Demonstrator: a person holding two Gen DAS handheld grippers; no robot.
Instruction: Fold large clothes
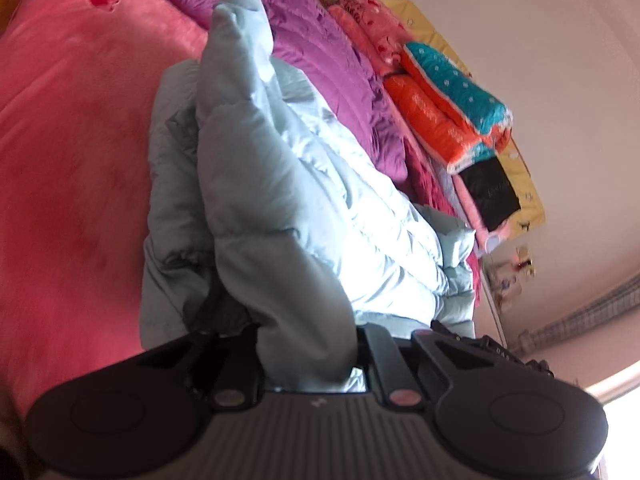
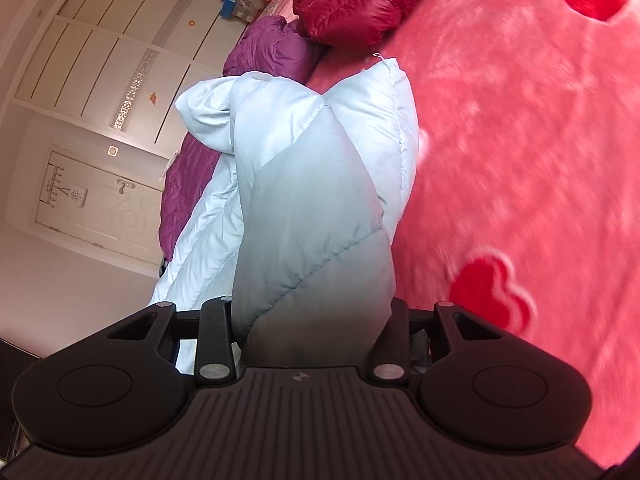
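Note:
A pale blue padded jacket [image 1: 280, 184] lies bunched on the pink plush blanket [image 1: 72, 128]. My left gripper [image 1: 306, 344] is shut on a thick fold of the jacket and lifts it; the fabric hides the fingertips. In the right wrist view the same jacket [image 2: 320, 184] rises as a puffy quilted fold from my right gripper [image 2: 312, 320], which is shut on it. The rest of the jacket trails off to the left over the bed. The pink blanket with red hearts [image 2: 520, 160] lies to the right.
A purple quilted jacket [image 1: 320, 64] lies behind the blue one. Folded orange and teal bedding [image 1: 452, 100] is stacked by the wall. A dark red puffy jacket [image 2: 352, 0] lies at the far end of the bed. White wardrobe doors [image 2: 100, 80] stand beyond.

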